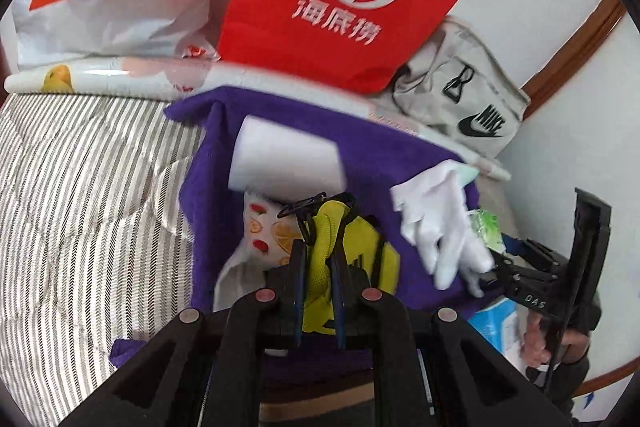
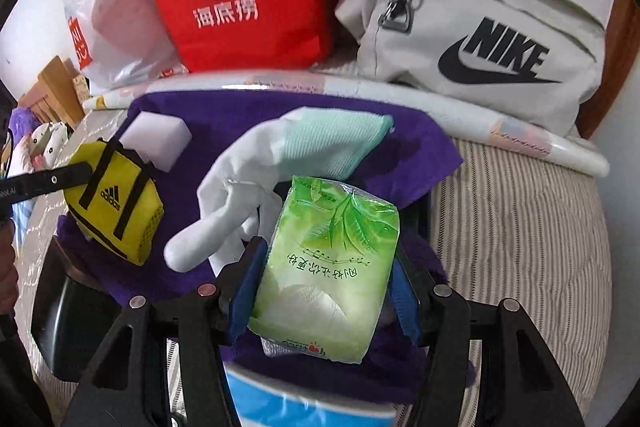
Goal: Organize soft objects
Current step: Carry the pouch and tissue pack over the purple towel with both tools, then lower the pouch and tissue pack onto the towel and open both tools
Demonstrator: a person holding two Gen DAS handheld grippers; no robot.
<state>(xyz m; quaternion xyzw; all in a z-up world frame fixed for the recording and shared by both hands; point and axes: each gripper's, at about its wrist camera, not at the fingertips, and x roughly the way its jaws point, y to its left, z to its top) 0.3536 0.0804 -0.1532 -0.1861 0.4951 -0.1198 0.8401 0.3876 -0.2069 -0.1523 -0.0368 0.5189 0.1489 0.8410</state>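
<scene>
Your left gripper [image 1: 320, 267] is pinching one yellow pouch [image 2: 116, 203]. Your right gripper [image 2: 324, 291] is clamping one green tissue pack [image 2: 328, 267]. One white glove [image 2: 240, 179] and one white sponge [image 2: 156, 139] are lying on the purple cloth [image 2: 412, 151].

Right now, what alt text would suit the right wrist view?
Right tongs grip a green tissue pack above a purple cloth. Beside it lie a white glove and a yellow pouch.
</scene>
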